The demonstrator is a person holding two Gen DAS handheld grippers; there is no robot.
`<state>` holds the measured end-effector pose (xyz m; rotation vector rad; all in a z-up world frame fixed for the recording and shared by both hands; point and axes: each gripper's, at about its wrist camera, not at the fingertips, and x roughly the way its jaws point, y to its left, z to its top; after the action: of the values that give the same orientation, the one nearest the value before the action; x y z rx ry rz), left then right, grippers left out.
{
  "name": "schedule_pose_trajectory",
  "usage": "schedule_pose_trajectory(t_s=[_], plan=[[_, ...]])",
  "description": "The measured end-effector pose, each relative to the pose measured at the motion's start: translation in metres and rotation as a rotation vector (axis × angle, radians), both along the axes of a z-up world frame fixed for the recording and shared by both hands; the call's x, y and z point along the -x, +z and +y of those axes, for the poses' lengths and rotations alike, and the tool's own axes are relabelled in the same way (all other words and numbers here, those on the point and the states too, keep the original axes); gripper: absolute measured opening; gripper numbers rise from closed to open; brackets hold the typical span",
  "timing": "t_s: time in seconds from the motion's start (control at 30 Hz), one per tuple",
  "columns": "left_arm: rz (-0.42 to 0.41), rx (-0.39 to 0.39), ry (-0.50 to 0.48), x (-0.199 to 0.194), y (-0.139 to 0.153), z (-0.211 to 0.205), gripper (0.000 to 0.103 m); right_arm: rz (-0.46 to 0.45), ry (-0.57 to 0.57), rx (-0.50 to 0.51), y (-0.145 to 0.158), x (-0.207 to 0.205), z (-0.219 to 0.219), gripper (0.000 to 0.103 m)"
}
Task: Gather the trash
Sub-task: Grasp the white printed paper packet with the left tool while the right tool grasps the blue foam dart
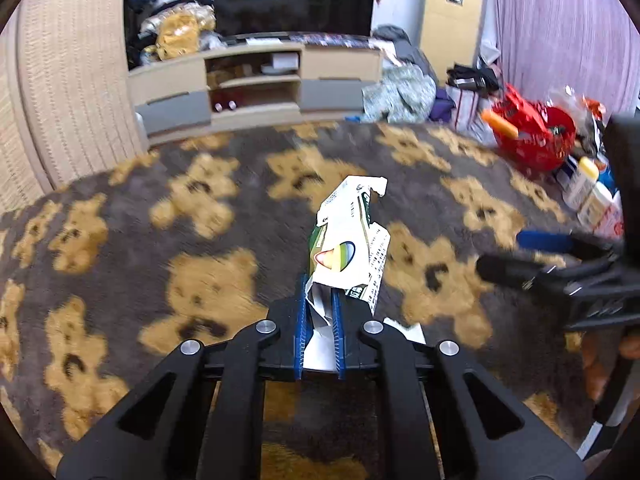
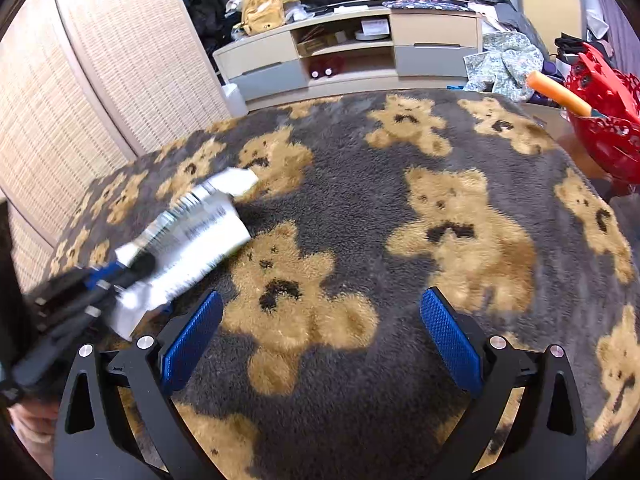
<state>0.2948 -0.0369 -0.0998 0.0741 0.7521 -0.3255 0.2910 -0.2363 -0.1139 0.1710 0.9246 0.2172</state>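
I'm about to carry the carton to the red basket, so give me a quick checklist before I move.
1. Left gripper jaws shut on the carton: ok.
2. Carton is pinched at its torn end only; grip firmness: cannot tell.
3. Right gripper jaws open and empty, free to help: ok.
4. Rug between carton and red basket free of obstacles: ok, though bottles stand beside the basket.
5. Room in the basket: cannot tell; an orange stick and wrappers already stick out.
6. Right gripper lies close to the carton's path: not ok.
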Motion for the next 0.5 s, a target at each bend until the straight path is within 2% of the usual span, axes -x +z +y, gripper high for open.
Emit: schedule_pose_trajectory(t_s=[0.13, 0.23, 0.3, 0.4, 0.47, 0.5], plan=[[-0.054, 0.009, 0.03, 0.002, 0.021, 0.017, 0.009, -0.012, 0.022, -0.016, 0.0, -0.001, 0.007, 0.099], [-0.074, -0.005, 0.094, -0.001, 0.031, 0.035, 0.009, -0.029, 0.05, -0.058, 0.002, -0.002, 0.018, 0.097], [-0.072, -0.007, 0.155, -0.003, 0.033, 0.052, 0.009, -0.035, 0.086, -0.077, 0.001, -0.001, 0.035, 0.087], [-0.066, -0.021, 0.195, -0.002, 0.031, 0.07, 0.009, -0.046, 0.183, -0.055, -0.003, 0.003, 0.077, 0.074], [-0.06, -0.025, 0.207, 0.0, 0.029, 0.079, 0.009, -0.028, 0.229, -0.029, -0.01, 0.003, 0.099, 0.056], [-0.057, -0.024, 0.209, 0.001, 0.028, 0.083, 0.009, -0.015, 0.236, -0.013, -0.013, 0.001, 0.106, 0.05]])
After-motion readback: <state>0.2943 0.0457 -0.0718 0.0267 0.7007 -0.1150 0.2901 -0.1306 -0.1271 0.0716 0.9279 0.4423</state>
